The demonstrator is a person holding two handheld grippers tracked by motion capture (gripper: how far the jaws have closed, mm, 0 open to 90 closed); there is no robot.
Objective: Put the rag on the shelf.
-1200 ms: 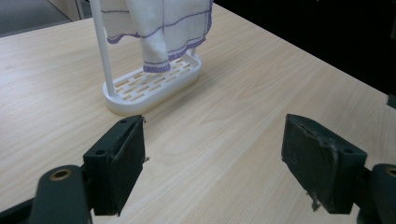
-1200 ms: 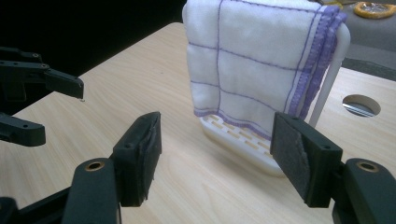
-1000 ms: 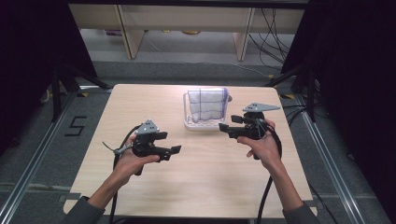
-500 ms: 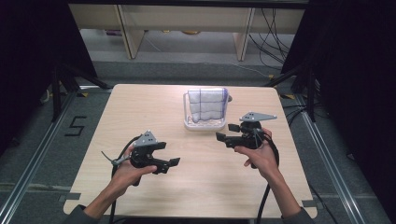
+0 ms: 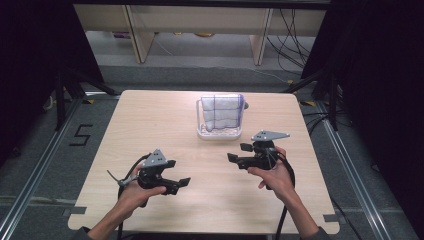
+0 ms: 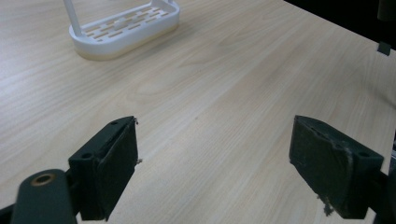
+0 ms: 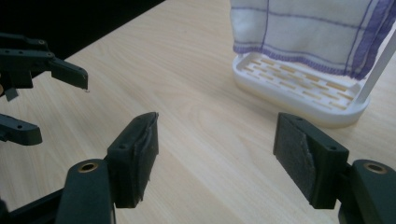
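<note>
At the table's far middle, a white rack (image 5: 219, 133) holds a checked cloth (image 5: 223, 111); both tools gape wide, empty.

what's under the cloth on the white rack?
The checked cloth hangs over the white rack, above its slotted tray base, which looks bare along the near side in the right gripper view. The cloth hides the rack's top bar and the base behind it.
</note>
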